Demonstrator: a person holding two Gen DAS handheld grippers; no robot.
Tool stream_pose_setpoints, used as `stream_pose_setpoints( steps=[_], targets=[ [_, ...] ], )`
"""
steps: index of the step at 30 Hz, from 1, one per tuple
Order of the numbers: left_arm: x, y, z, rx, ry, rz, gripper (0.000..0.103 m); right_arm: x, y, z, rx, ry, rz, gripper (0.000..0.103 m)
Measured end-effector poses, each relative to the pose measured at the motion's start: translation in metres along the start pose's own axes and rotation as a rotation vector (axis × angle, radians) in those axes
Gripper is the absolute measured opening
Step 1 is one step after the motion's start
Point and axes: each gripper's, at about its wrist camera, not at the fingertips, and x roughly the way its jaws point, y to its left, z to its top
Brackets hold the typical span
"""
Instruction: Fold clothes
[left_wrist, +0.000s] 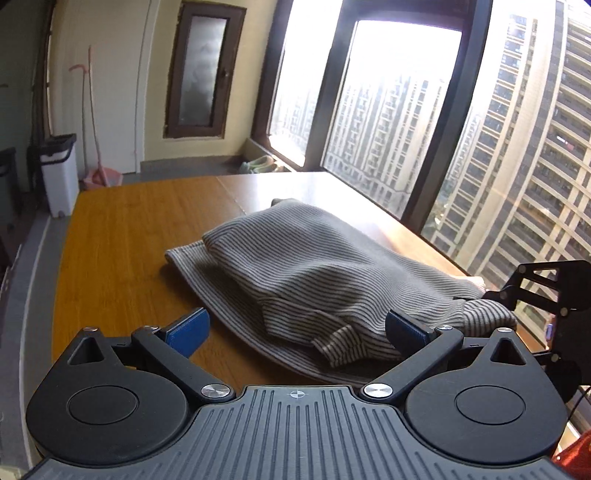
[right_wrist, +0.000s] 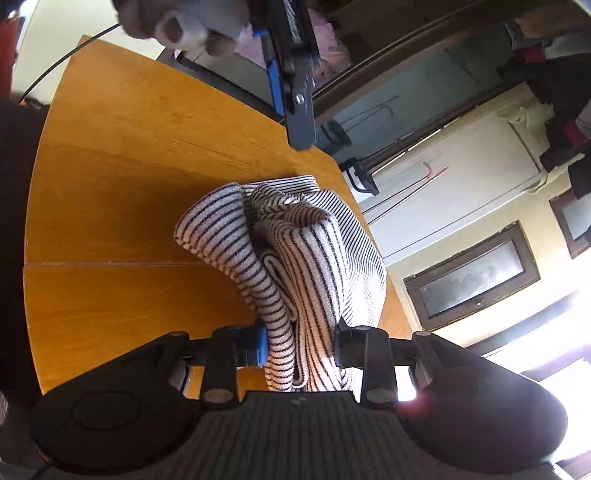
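Observation:
A grey-and-white striped garment (left_wrist: 314, 258) lies bunched on the wooden table (left_wrist: 129, 240). My left gripper (left_wrist: 297, 328) hovers open and wide at its near edge, with a sleeve cuff (left_wrist: 336, 343) lying between the blue pads (left_wrist: 188, 328) untouched. In the right wrist view, my right gripper (right_wrist: 299, 347) is shut on a thick fold of the striped garment (right_wrist: 314, 240), which hangs twisted from the jaws toward the table (right_wrist: 110, 184). The right gripper (left_wrist: 495, 295) shows at the garment's right end. The left gripper (right_wrist: 295, 110) appears at the top, held by a hand (right_wrist: 184, 22).
A large window (left_wrist: 388, 129) runs along the table's right edge. A white bin (left_wrist: 59, 173) and a pink dustpan (left_wrist: 103, 175) stand on the floor beyond the far left corner. Bare wood lies left of the garment.

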Motion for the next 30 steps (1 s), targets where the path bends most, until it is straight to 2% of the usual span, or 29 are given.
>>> stream_pose_setpoints(
  steps=[4,7,8,11,14,17,19,21,24,26,30],
  targets=[
    [0.039,-0.016,0.012,0.112,0.034,-0.005,0.103,-0.038,-0.005,-0.001,-0.133,-0.028,-0.052,0.028],
    [0.052,-0.027,0.012,0.184,0.07,-0.112,0.102,-0.061,-0.015,0.003,-0.236,-0.049,-0.119,0.028],
    [0.053,-0.031,0.009,0.218,0.087,-0.147,0.099,-0.069,-0.019,0.004,-0.27,-0.056,-0.141,0.028],
    [0.056,-0.04,-0.009,0.338,0.139,-0.231,0.091,-0.068,-0.036,0.015,-0.334,-0.07,-0.159,0.028],
    [0.056,-0.04,-0.027,0.394,0.158,-0.247,0.089,-0.044,-0.049,0.031,-0.37,-0.107,-0.105,0.028],
    [0.048,-0.03,-0.03,0.357,0.135,-0.276,0.089,-0.008,-0.062,0.049,-0.381,-0.137,-0.023,0.029],
    [0.038,-0.02,-0.032,0.325,0.113,-0.276,0.09,0.024,-0.07,0.056,-0.338,-0.129,0.052,0.029],
    [0.026,-0.007,-0.034,0.29,0.087,-0.267,0.096,0.056,-0.078,0.062,-0.295,-0.12,0.125,0.029],
    [0.006,0.017,-0.034,0.211,0.038,-0.276,0.097,0.089,-0.072,0.064,-0.238,-0.094,0.195,0.029],
    [-0.006,0.026,-0.031,0.172,-0.006,-0.251,0.099,0.1,-0.071,0.06,-0.224,-0.1,0.19,0.029],
    [-0.007,0.027,-0.019,0.146,-0.075,-0.22,0.102,0.09,-0.092,0.051,-0.142,-0.127,0.172,0.029]
  ],
)
